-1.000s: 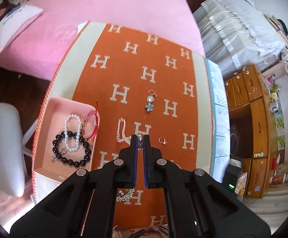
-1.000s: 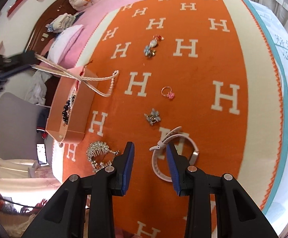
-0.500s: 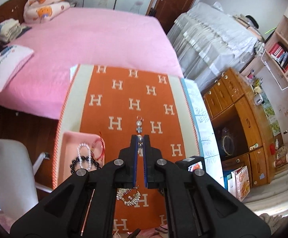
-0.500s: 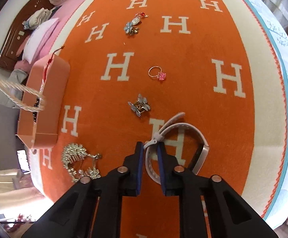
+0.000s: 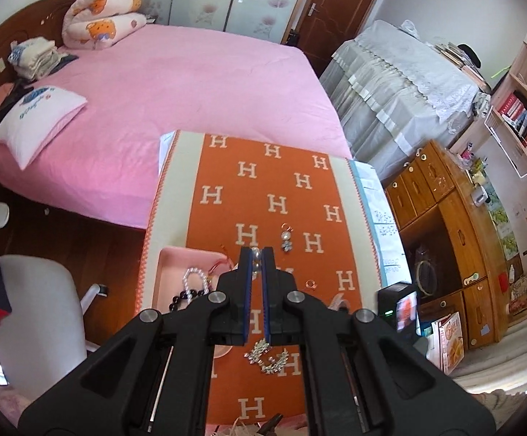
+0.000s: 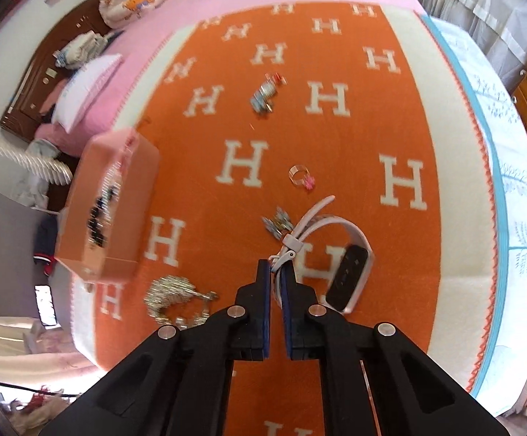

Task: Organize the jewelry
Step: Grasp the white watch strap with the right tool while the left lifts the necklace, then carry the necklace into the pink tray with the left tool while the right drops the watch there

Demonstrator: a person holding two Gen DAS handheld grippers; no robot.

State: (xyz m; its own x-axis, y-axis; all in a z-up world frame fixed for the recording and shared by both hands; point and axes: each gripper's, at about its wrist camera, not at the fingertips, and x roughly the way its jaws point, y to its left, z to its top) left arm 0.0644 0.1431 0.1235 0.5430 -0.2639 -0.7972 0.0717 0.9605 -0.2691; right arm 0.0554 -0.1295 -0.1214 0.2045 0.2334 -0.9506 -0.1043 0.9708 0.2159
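My left gripper is shut on a pearl necklace and holds it high above the orange H blanket; its hanging strand shows blurred in the right wrist view. The pink jewelry box with bead bracelets lies below and left of it. My right gripper is shut on the strap of a white smartwatch, which rests on the blanket. A flower hairclip, a pink-stone ring, a pearl flower charm and a rhinestone comb lie around it.
The blanket covers a small table beside a pink bed. A grey chair stands at the left. Wooden cabinets and a covered piece of furniture stand at the right.
My left gripper has risen high above the blanket with the necklace. My right gripper has closed on the smartwatch strap.
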